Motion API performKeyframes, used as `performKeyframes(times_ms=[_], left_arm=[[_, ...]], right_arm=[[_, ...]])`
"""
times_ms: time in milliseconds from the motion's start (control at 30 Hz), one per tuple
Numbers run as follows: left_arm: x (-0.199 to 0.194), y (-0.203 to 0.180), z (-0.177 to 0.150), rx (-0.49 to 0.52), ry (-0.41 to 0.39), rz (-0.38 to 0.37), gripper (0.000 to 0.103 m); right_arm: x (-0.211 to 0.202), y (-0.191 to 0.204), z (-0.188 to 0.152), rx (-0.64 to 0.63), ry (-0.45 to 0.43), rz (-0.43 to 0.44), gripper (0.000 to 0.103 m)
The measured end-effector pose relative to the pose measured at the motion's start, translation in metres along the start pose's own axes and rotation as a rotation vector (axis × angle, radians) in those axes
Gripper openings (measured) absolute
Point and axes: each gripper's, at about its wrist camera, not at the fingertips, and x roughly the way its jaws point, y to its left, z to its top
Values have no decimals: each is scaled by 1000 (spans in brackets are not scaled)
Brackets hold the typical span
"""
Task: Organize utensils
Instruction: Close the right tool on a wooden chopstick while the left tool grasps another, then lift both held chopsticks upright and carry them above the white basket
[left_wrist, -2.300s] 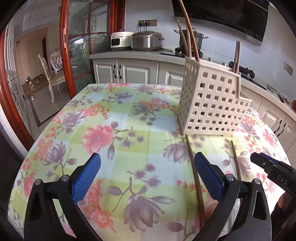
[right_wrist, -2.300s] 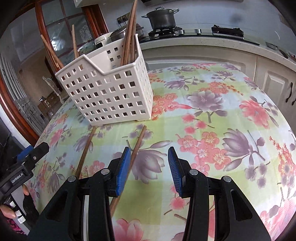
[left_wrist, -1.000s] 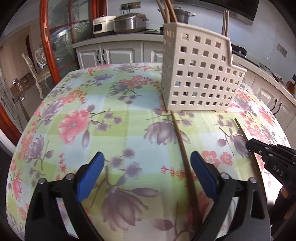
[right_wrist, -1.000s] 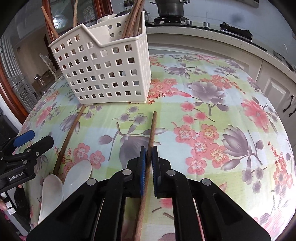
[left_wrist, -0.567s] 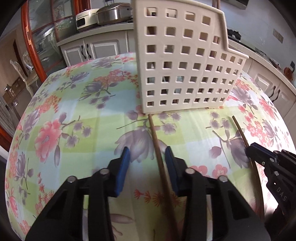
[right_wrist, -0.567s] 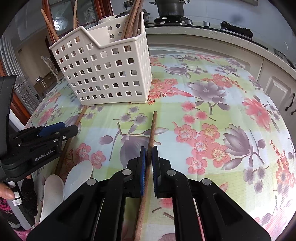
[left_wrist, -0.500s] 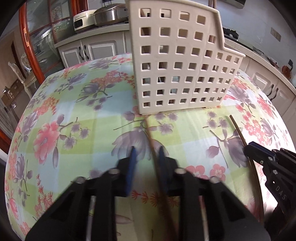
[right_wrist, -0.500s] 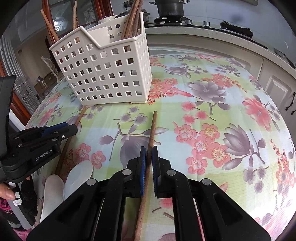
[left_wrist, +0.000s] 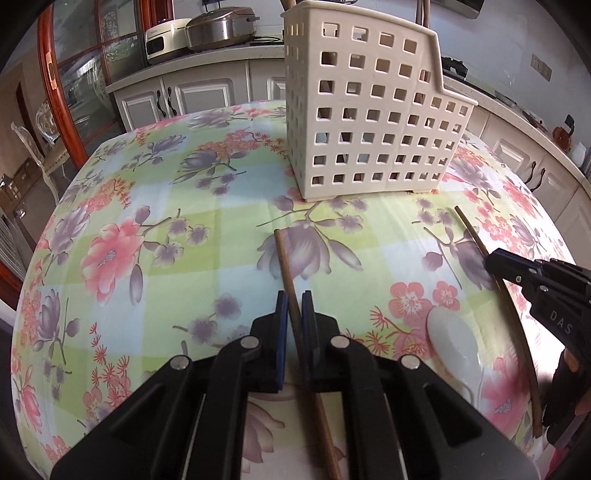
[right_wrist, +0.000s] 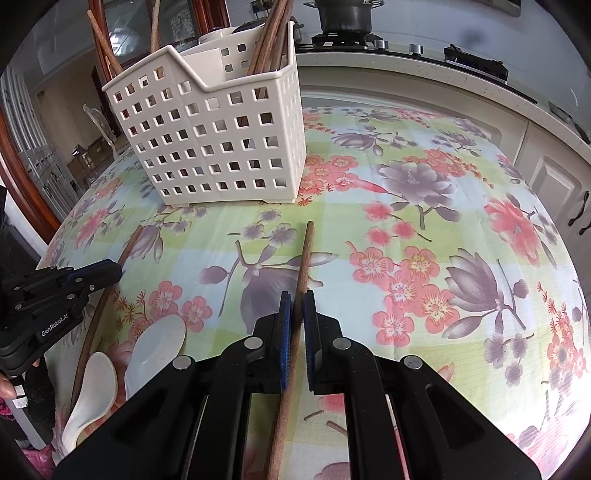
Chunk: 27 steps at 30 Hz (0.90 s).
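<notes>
A white perforated utensil basket (left_wrist: 369, 110) (right_wrist: 214, 140) stands on the flowered tablecloth with several brown chopsticks upright in it. My left gripper (left_wrist: 293, 310) is shut on a brown chopstick (left_wrist: 282, 251) that points toward the basket, its tip a short way from the base. My right gripper (right_wrist: 295, 306) is shut on a second chopstick (right_wrist: 304, 254), also aimed at the basket. Each gripper shows in the other's view: the right gripper (left_wrist: 495, 258) at the right edge, the left gripper (right_wrist: 110, 271) at the left edge. Whether either chopstick is off the cloth I cannot tell.
Two white spoons (right_wrist: 159, 343) (right_wrist: 92, 391) lie on the cloth (right_wrist: 443, 258) near the front edge between the grippers; one spoon (left_wrist: 454, 339) shows in the left wrist view. Kitchen counters and cabinets (left_wrist: 207, 92) run behind the table. A stove with a pot (right_wrist: 343, 18) is at the back.
My left gripper went from wide open to shut around the left chopstick, whose tip now sits farther from the basket. The right gripper stayed still, shut on its chopstick.
</notes>
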Motion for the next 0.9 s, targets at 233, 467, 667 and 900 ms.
performKeyframes(times_ms=[233,467,667,900], left_arm=[[0,-8,-1,25,-10,27,15],[-2,-6,-2,10,-16,23,7],[-19,3,0,-25,-64,10,7],[-49,5,1,-32,-144,0,7]], right_arm=[[2,8,3,-71,15,-46,7],[1,9,2,-84,7,-71,6],[-17,11,3,-73,-70,-30,6],[-44,18,8,-78,-164,2,6]])
